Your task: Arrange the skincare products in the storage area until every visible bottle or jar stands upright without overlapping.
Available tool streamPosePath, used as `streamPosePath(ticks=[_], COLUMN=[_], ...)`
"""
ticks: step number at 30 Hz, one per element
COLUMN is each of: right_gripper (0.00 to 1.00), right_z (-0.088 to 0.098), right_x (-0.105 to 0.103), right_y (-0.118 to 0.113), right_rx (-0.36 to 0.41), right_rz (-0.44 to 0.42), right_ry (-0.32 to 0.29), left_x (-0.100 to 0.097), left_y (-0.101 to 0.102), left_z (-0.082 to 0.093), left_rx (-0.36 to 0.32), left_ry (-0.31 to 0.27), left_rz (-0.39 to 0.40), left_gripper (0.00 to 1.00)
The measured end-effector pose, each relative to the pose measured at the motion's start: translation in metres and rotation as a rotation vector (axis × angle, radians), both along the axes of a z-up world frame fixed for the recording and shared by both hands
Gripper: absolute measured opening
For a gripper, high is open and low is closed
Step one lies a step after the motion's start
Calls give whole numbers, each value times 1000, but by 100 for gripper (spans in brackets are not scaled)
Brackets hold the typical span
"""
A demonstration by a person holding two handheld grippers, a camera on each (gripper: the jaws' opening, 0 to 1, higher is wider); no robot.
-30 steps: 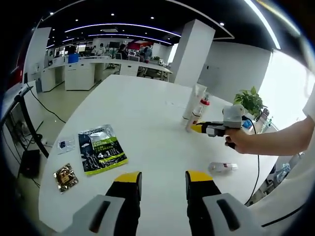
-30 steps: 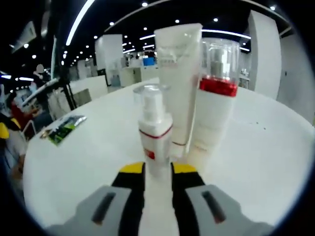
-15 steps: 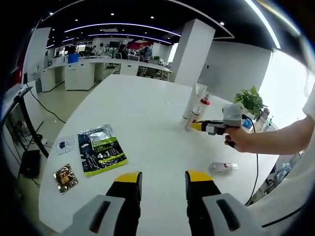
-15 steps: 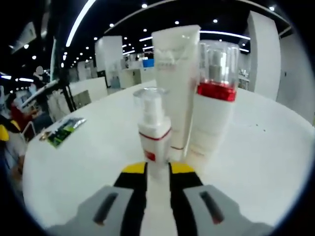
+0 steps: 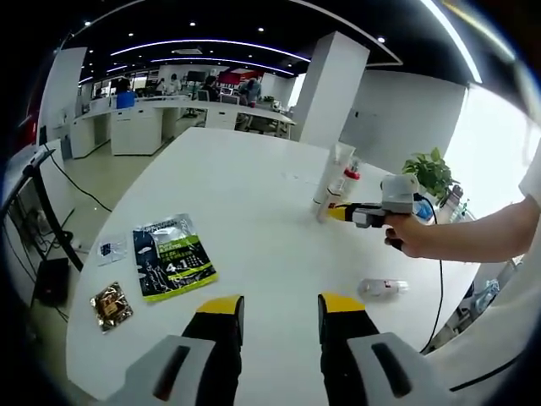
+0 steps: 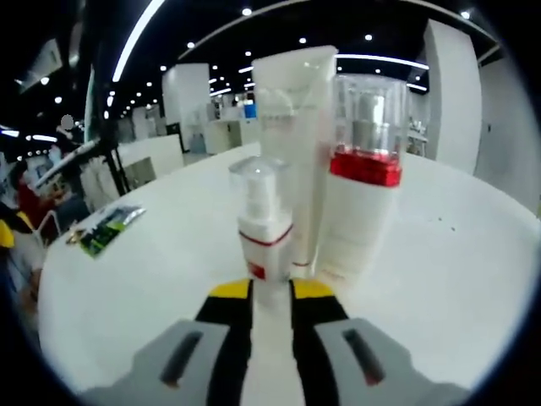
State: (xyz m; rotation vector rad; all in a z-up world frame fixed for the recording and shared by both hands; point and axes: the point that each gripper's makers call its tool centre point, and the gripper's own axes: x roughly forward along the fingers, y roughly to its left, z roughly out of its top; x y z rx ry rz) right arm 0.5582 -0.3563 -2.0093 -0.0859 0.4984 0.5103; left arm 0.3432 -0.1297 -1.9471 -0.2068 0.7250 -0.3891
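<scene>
Pump bottle (image 6: 265,227), light slippery plastic, stands clamped low in right gripper (image 6: 270,292); left gripper (image 5: 279,306) gapes, holding nothing.

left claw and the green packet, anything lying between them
No. In the left gripper view, only bare white table separates the left claw from the green packet.
</scene>
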Motion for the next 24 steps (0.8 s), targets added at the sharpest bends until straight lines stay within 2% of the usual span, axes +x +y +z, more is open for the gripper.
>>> streamPosePath(ticks=[14,24], right_gripper=[15,18], right_z=[1,1], right_x=[2,-15], right_y=[-1,-14], right_rx=[-1,1], right_rz=[8,16], right_ry=[5,26], left_x=[-3,0], left_y=[-1,-14], left_z=[0,-4], left_rx=[0,-12], left_ry=[1,1], left_rz=[2,-27], left_gripper=[35,35])
